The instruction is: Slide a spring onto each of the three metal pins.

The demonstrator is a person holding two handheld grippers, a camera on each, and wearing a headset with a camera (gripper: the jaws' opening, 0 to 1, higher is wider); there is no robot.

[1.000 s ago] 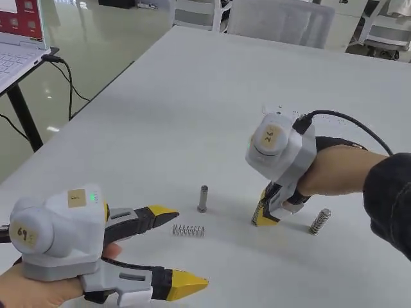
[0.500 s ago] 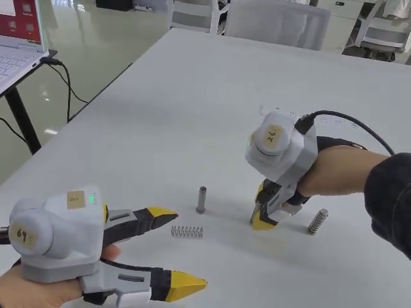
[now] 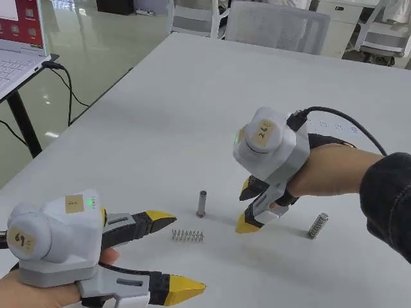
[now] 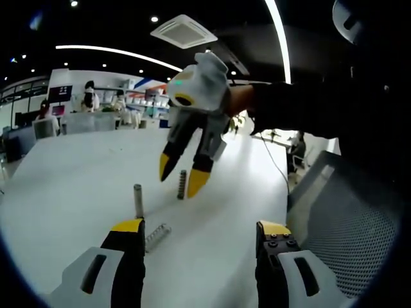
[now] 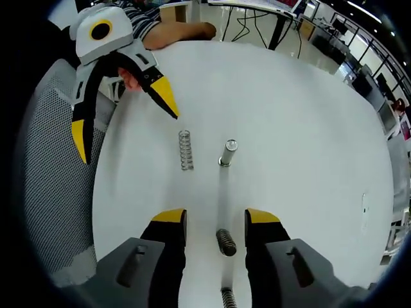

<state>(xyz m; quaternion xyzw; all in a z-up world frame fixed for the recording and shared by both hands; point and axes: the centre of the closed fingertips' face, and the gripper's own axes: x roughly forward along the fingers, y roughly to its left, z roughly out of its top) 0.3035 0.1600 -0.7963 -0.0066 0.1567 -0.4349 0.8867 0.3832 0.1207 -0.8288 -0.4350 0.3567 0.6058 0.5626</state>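
A bare metal pin (image 3: 201, 204) stands upright mid-table, with a loose spring (image 3: 187, 236) lying just in front of it. Another pin carrying a spring (image 3: 317, 226) stands to the right. My right gripper (image 3: 246, 206) hangs open between them. In the right gripper view a sprung pin (image 5: 225, 242) sits between the spread jaws of the right gripper (image 5: 215, 216), with the bare pin (image 5: 227, 153) and loose spring (image 5: 185, 149) beyond. My left gripper (image 3: 174, 253) is open near the front edge, and the loose spring (image 4: 156, 236) lies by its left jaw.
A black cable (image 3: 340, 119) runs from the right gripper across the white table (image 3: 192, 102). A laptop (image 3: 19, 38) sits on a stand to the far left, and chairs (image 3: 276, 25) stand beyond the table's far edge.
My right gripper was shut around a spring at its tips and now stands open, shifted a little left. The left gripper has hardly moved.
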